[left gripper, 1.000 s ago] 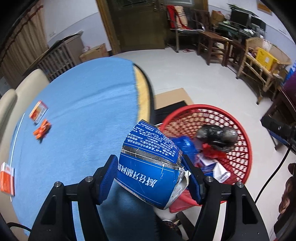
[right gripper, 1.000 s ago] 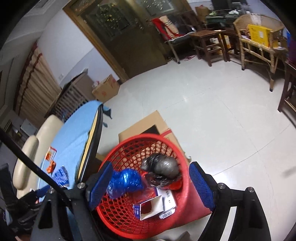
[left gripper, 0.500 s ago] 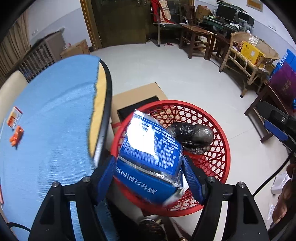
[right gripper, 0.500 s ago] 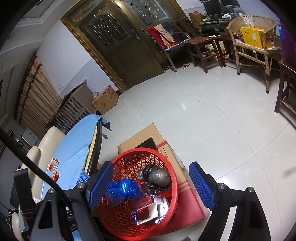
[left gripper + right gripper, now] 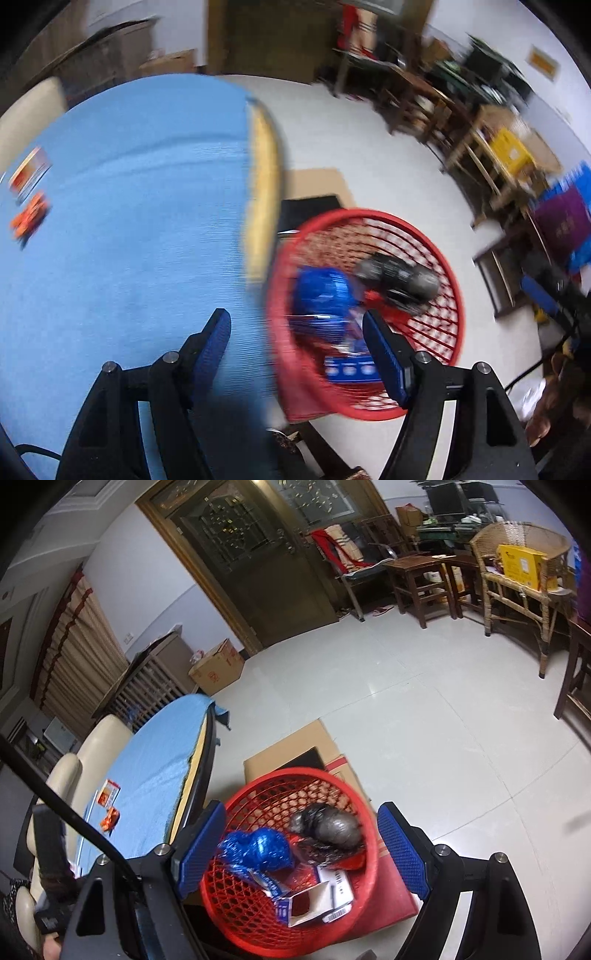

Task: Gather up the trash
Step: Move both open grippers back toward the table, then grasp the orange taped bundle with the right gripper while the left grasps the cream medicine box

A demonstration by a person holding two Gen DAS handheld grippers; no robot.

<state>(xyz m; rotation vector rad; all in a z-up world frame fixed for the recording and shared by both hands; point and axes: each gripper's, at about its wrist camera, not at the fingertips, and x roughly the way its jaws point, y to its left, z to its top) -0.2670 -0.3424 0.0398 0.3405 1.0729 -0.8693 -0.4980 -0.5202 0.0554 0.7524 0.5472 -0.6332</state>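
A red mesh basket [image 5: 448, 280] [image 5: 364, 814] stands on the floor beside the blue-clothed table [image 5: 129, 229] [image 5: 159, 760]. It holds a blue crumpled bag [image 5: 321, 291] [image 5: 258, 851], a black bag [image 5: 399, 275] [image 5: 328, 827] and a blue carton [image 5: 351, 367]. My left gripper [image 5: 295, 339] is open and empty, above the table edge and basket rim; its view is blurred. My right gripper [image 5: 299, 845] is open and empty above the basket. Small orange wrappers [image 5: 29, 218] [image 5: 110, 819] and a red-white packet [image 5: 29, 173] [image 5: 108, 792] lie on the table.
Flattened cardboard [image 5: 295, 749] lies under the basket. Cream chairs [image 5: 96, 742] stand behind the table. Wooden chairs and a wicker bench [image 5: 517, 579] line the far right. A cardboard box [image 5: 218, 666] sits by the door. The left gripper handle [image 5: 51, 860] shows at the lower left.
My left gripper let go of the blue carton, which now lies in the basket, and swung back left toward the table. My right gripper stayed open and drew closer to the basket.
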